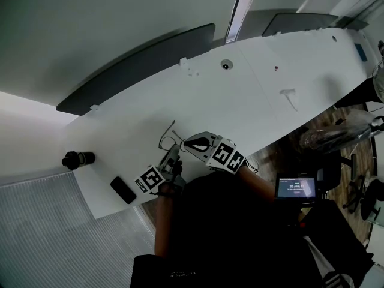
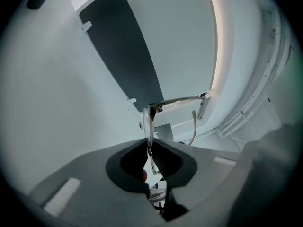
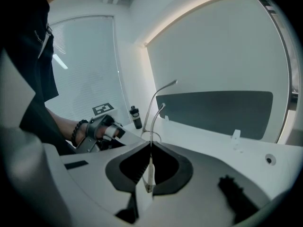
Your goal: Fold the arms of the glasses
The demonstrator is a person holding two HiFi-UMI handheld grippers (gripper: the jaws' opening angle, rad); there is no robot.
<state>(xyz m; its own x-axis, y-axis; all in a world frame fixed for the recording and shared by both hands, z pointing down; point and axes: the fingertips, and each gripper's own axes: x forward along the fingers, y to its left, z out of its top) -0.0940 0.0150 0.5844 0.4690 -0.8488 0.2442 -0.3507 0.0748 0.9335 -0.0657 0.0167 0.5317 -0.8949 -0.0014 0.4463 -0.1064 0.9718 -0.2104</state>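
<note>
Black shows first at the far left, where a small bottle (image 1: 78, 159) stands on the white table (image 1: 270, 95), with a flat dark slab (image 1: 123, 190) near it by the table's near edge. Next comes the left tool (image 2: 150, 150), its jaws drawn to a narrow gap and clamped on the front of the glasses (image 2: 149, 122). It holds them edge-on over the near part of the table, just before the person, and one arm (image 2: 180, 100) juts out sideways, not yet folded. Further right, the right tool (image 3: 150, 157) has its jaws almost together, pinching a pale, thin piece (image 3: 150, 170) of the same glasses, probably an arm's tip.

The glasses look like fine wire, so they are likely very light, springy and easy to bend or twist. The pads could also slip on them. A steady hold on the front close to the hinge seems safest, while the arm is taken partway along and swung gently inward without forcing the hinge.
</note>
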